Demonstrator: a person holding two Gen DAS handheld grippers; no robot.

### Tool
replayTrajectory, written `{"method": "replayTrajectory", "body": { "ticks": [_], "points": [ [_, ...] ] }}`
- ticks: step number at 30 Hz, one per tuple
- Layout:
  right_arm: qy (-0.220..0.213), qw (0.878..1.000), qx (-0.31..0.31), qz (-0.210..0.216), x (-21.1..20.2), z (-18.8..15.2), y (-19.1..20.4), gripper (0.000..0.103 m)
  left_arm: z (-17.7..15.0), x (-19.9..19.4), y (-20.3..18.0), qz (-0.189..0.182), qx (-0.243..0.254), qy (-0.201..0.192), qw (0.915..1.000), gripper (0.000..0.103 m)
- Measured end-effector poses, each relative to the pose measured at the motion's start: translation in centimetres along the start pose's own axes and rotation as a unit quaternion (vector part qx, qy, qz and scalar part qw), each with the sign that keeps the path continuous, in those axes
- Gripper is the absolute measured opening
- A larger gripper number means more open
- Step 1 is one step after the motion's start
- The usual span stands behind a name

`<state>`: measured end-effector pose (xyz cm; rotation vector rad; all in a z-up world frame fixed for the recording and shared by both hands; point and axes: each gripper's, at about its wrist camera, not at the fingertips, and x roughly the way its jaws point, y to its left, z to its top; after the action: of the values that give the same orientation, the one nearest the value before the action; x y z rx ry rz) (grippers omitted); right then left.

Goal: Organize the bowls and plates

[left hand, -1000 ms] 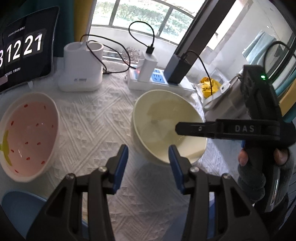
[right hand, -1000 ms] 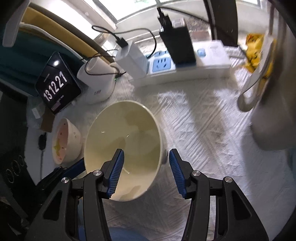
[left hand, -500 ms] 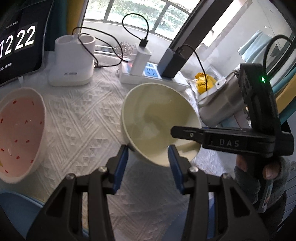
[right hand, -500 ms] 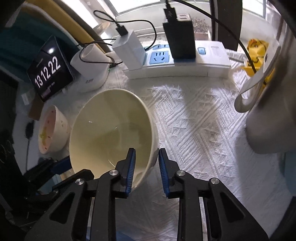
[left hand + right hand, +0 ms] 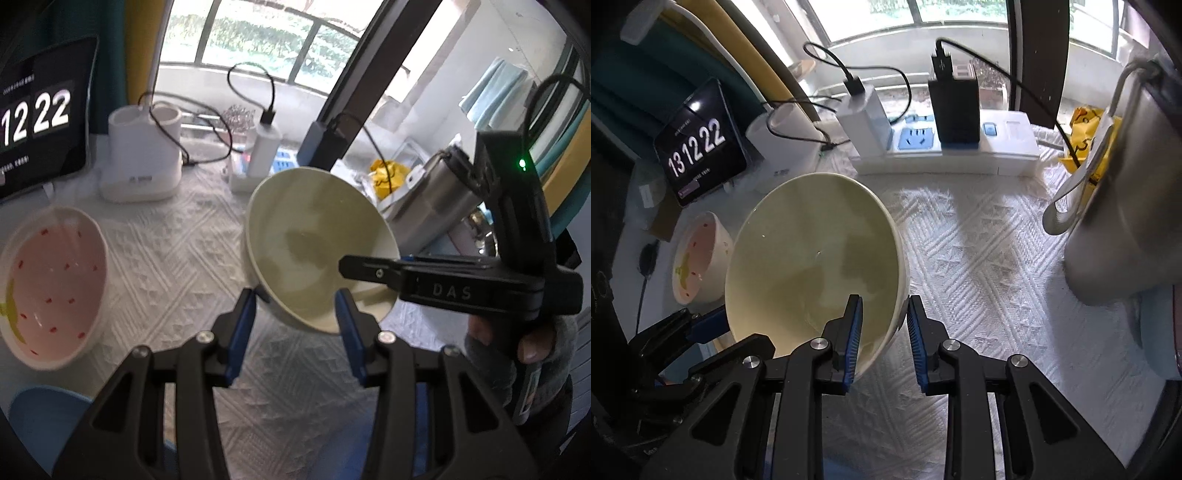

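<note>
Cream bowl tilted, seemingly mouth toward camera

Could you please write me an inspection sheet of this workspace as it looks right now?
Surface: white textured cloth.
Job's things: cream bowl tilted, rim in the right gripper; pink speckled bowl upright on the cloth; blue dish at the near edge.
Clutter: steel flask, yellow wrapper, clock display, white charging dock.
Grippers: right jaws shut on the cream bowl's rim; left gripper open, holding nothing.
Cables: black leads into the power strip.
Surroundings: window behind.
</note>
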<state>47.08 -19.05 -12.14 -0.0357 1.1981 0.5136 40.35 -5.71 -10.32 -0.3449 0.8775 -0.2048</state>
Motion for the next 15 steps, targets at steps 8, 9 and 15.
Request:
{"method": "replayTrajectory", "body": {
  "ticks": [8,9,15],
  "points": [
    [-0.039,0.999,0.0,-0.011,-2.9,-1.2,1.6,0.026,0.0,-2.5,-1.1,-0.009,0.011,-0.026,0.9996,0.045],
    [-0.044,0.999,0.0,-0.013,-3.4,-1.3,1.8,0.027,-0.1,-2.9,-1.3,-0.013,0.012,-0.029,0.9994,0.045],
    [-0.062,0.998,0.001,-0.026,-6.1,-2.7,3.2,0.027,-0.5,-4.7,-2.2,-0.029,0.022,-0.041,0.9985,0.045]
  ]
}}
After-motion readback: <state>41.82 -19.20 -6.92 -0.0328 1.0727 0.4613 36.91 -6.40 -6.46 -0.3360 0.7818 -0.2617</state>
